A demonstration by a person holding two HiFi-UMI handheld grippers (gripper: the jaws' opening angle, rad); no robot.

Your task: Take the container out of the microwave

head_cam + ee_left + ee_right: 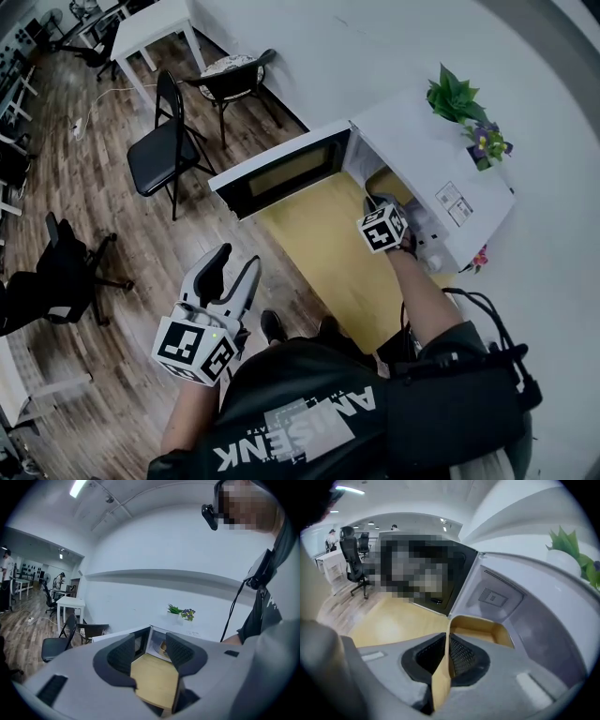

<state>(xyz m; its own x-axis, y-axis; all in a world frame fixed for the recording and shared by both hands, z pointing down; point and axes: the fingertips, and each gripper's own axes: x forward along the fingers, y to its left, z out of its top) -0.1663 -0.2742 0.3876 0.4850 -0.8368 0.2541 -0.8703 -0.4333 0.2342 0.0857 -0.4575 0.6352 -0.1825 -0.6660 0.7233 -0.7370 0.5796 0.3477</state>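
The white microwave (427, 155) stands on a yellow table (323, 248) with its door (281, 173) swung open to the left. A tan, open-topped container (480, 630) sits in the cavity; in the head view only a corner of this container (387, 184) shows. My right gripper (449, 644) reaches into the opening, shut on the container's near wall, which stands as a thin edge between the pads. In the head view my right gripper (380, 204) is mostly hidden by its marker cube. My left gripper (234, 272) hangs open and empty at the lower left, above the floor.
A green plant (455, 94) and a small purple flower pot (487, 142) stand on top of the microwave. Black chairs (169, 150) and a white table (150, 28) stand on the wooden floor to the left. The wall runs behind the microwave.
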